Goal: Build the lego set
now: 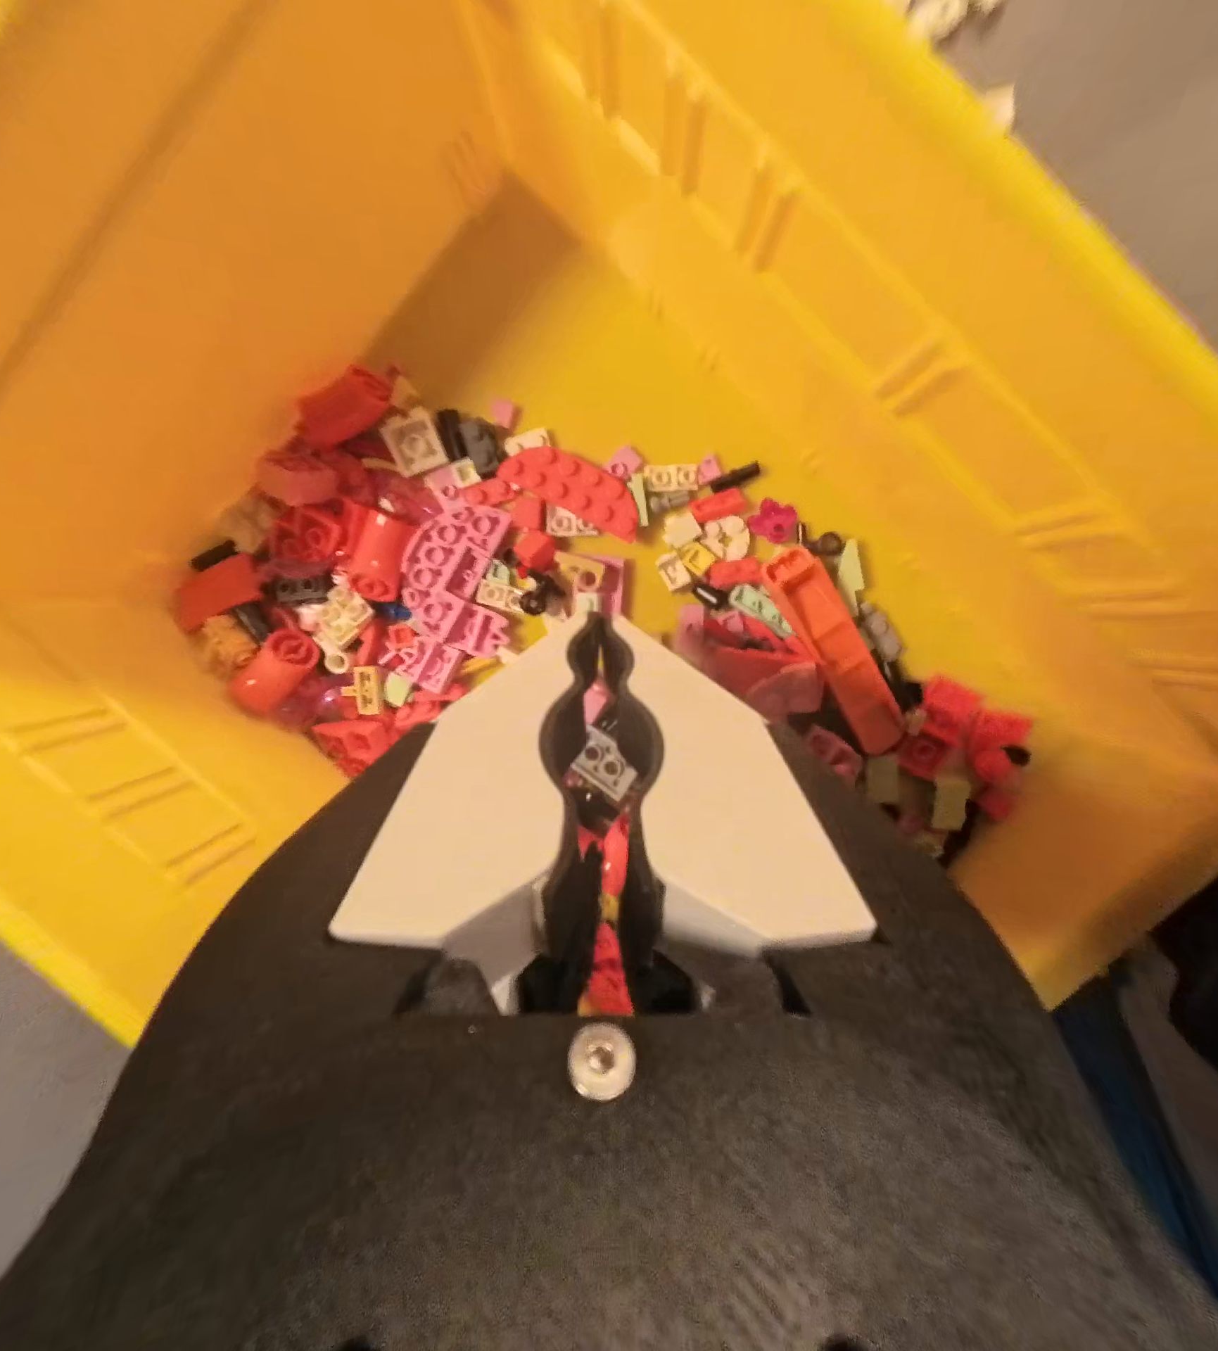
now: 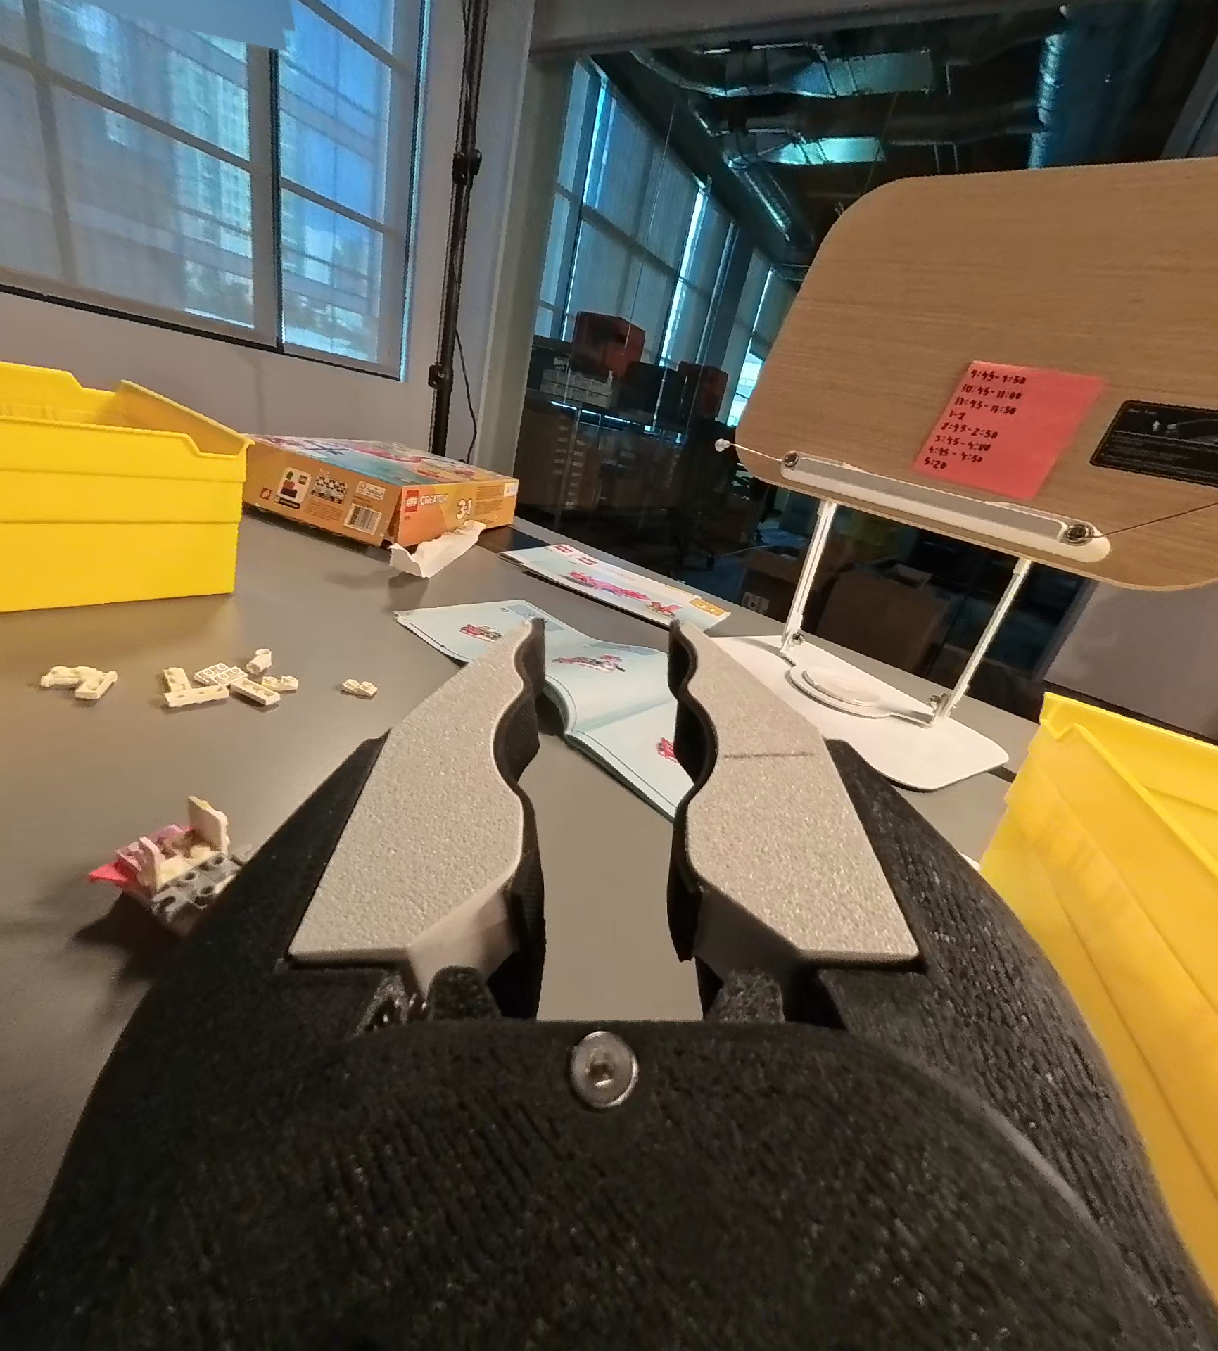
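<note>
My left gripper is shut, its tips pressed together, and it hangs inside a yellow bin over a pile of red, pink and white lego pieces. I see nothing clearly pinched at the tips. A long orange piece lies at the pile's right. My right gripper is open and empty above the grey table, pointing at an open instruction booklet. A small pink, white and grey partial build sits on the table to its left. Several loose white pieces lie farther back.
A yellow bin stands at the far left and another close on the right. A lego box and a second booklet lie at the back. A wooden book stand on a white base is at the right. The tips of one gripper are about 40 cm away from the tips of the other.
</note>
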A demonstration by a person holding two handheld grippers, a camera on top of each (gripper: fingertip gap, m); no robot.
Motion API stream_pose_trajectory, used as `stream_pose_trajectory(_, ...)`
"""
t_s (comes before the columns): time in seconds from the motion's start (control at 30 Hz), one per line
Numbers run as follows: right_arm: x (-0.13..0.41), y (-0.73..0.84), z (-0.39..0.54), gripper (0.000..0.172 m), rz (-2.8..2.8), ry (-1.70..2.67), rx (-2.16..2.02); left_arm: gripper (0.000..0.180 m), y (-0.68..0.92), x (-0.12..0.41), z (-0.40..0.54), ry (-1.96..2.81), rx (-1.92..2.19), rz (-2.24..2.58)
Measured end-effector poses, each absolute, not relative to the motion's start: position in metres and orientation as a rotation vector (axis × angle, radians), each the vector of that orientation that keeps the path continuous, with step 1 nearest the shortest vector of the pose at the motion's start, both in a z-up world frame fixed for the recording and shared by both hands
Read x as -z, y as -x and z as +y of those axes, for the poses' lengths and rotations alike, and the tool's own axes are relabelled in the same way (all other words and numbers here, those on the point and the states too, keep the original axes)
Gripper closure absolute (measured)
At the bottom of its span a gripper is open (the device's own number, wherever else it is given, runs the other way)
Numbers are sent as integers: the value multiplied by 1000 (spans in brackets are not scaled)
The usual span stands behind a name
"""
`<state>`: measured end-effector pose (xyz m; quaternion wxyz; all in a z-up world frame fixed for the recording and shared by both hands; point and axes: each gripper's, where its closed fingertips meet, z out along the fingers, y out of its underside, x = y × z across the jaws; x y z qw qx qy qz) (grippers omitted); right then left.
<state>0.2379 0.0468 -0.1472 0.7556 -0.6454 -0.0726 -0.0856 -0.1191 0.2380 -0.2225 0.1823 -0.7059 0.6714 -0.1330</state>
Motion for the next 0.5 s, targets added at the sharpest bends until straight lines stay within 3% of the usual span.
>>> stream_pose_trajectory(0.1,147,-235,47,140,-168,1408,179,180,116,205,239,2011,487,1759)
stream_pose_trajectory(0.2,147,-233,47,140,-175,1404,172,145,132,219,235,2180,454,1777)
stream_pose_trajectory(0.5,146,-228,46,140,-187,1401,158,142,145,251,242,2174,160,1980)
